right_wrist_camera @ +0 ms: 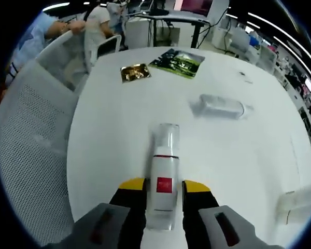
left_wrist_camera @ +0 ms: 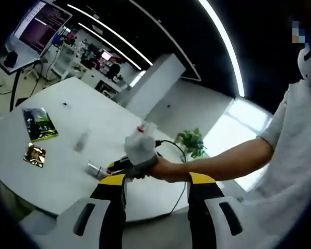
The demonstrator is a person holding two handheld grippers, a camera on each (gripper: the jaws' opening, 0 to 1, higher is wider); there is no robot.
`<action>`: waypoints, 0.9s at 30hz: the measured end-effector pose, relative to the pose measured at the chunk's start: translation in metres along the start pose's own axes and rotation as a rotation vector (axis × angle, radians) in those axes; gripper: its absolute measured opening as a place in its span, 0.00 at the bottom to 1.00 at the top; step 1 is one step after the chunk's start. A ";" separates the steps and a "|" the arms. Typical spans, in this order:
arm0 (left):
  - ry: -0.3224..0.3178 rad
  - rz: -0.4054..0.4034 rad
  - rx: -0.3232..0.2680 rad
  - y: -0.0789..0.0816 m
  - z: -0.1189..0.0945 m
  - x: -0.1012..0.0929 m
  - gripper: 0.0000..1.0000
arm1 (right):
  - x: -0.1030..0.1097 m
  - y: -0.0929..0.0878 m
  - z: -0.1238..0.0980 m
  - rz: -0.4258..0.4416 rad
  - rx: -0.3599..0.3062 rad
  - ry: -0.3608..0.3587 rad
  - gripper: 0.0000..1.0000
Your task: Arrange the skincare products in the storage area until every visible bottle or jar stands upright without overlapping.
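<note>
Two skincare bottles lay on their sides on the white table (right_wrist_camera: 109, 155), so the arranging looked barely begun.

Going left to right in the left gripper view: a green packet (left_wrist_camera: 40, 124) and a gold sachet (left_wrist_camera: 34, 154) lay flat near the table's far-left edge. A clear bottle (left_wrist_camera: 82, 140) lay apart from them toward the middle. Next came the white bottle (left_wrist_camera: 97, 169), seen end-on, gripped by the right gripper (left_wrist_camera: 115, 167) in the person's hand (left_wrist_camera: 163, 169). A plant (left_wrist_camera: 192, 141) stood beyond the table. The left gripper (left_wrist_camera: 156, 194) hung above and back from the table, jaws spread with nothing between them, probably kept clear while the other hand worked.

In the right gripper view, a mesh chair (right_wrist_camera: 33, 135) stood left of the table, with the gold sachet (right_wrist_camera: 134, 72) and green packet (right_wrist_camera: 179, 61) at the far side. The right gripper (right_wrist_camera: 164, 199) was clenched on the white bottle (right_wrist_camera: 163, 179) around its body, which pointed away along the jaws. That grip likely served to tip it upright onto its base. It was a slim white cylinder with a small red square label and a clear cap at the far end. Right of it, well apart, the clear bottle (right_wrist_camera: 221, 107) lay crosswise, pale and see-through, and would need standing up too.
</note>
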State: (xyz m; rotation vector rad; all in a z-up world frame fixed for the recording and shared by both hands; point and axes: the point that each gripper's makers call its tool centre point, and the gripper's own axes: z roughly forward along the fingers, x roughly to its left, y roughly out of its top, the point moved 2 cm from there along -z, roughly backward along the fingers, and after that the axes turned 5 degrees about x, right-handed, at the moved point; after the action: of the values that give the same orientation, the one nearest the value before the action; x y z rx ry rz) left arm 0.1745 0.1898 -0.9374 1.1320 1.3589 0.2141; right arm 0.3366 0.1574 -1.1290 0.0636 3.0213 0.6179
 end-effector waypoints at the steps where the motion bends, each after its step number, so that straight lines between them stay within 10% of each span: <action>1: 0.000 -0.002 0.003 0.000 0.000 0.001 0.40 | 0.001 0.000 0.000 0.018 0.001 0.006 0.15; 14: 0.002 -0.035 0.017 0.008 0.020 0.016 0.31 | 0.006 0.021 -0.041 0.333 -0.280 -0.005 0.12; 27: 0.019 -0.134 0.028 -0.003 0.036 0.031 0.26 | 0.057 0.024 -0.118 0.427 -0.525 0.096 0.13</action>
State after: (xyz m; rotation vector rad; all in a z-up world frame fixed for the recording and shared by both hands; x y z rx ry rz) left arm 0.2116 0.1919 -0.9662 1.0602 1.4530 0.1093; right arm 0.2733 0.1368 -1.0142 0.6765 2.8281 1.4589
